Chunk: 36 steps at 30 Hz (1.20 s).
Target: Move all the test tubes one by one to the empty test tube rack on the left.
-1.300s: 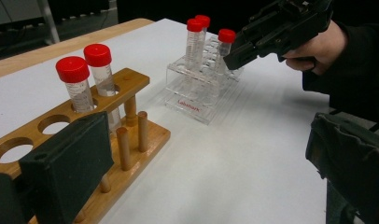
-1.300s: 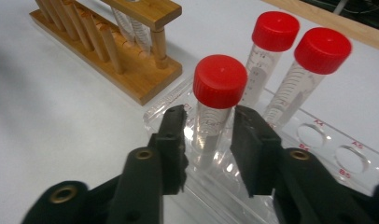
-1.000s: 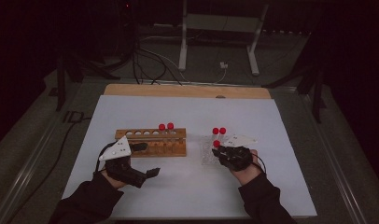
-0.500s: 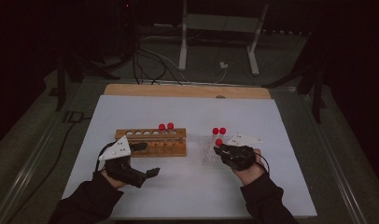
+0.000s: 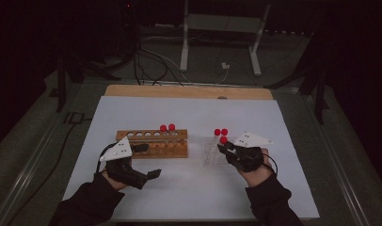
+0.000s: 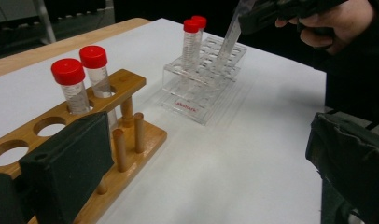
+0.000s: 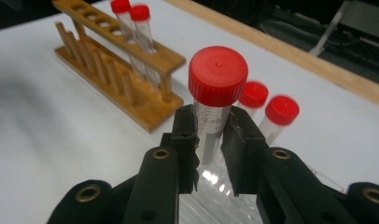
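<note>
We see right hand-held gripper (image 7: 210,140) clamped on red-capped tube (image 7: 214,100), tube near upright, tip tilted over clear rack (image 6: 204,77). Wooden rack (image 5: 154,143) lies to its left, by left hand-held gripper (image 5: 144,160), jaws wide apart, holding nothing. Left gripper view shows tube's lower end just above clear rack; high view shows both racks apart on table (image 5: 179,188).
</note>
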### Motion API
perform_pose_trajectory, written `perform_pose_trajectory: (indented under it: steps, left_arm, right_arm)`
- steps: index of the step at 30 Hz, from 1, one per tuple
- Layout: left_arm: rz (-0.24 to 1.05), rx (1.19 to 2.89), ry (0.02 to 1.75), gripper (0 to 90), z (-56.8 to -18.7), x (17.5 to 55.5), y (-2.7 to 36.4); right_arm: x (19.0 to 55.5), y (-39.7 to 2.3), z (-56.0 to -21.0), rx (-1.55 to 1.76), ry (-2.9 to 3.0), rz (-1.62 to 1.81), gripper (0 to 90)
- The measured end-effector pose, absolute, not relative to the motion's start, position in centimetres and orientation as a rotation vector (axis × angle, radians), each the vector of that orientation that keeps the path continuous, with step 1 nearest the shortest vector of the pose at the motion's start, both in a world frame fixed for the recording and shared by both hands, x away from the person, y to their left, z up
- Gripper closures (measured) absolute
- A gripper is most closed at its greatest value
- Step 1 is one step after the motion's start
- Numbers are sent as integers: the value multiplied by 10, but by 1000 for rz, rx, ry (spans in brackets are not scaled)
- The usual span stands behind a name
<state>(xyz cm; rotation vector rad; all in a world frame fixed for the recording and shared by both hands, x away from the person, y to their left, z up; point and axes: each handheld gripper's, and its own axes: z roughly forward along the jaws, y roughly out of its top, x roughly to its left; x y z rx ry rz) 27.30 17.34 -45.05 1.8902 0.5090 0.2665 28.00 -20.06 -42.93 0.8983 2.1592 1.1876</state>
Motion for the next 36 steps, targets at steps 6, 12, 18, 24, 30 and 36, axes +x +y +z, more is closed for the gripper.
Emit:
perform_pose_trajectory:
  steps: [6,12,18,24,30,36]
  left_arm:
    - [266,1886,502,13,-448,272,171]
    - [260,1884,486,13,-444,270,168]
    - [252,1884,476,13,-443,269,165]
    - [239,1884,459,13,-441,267,161]
    - [223,1879,448,13,-439,266,157]
    - [227,1884,421,30,-437,261,149]
  right_arm:
    - [270,-194,-419,853,2154,1236,747]
    - [263,-181,-419,807,2196,1269,747]
    - [257,-164,-425,762,2248,1293,747]
    - [254,-146,-436,725,2318,1282,747]
    - [251,-134,-445,696,2371,1279,747]
    - [249,-124,-451,670,2412,1275,747]
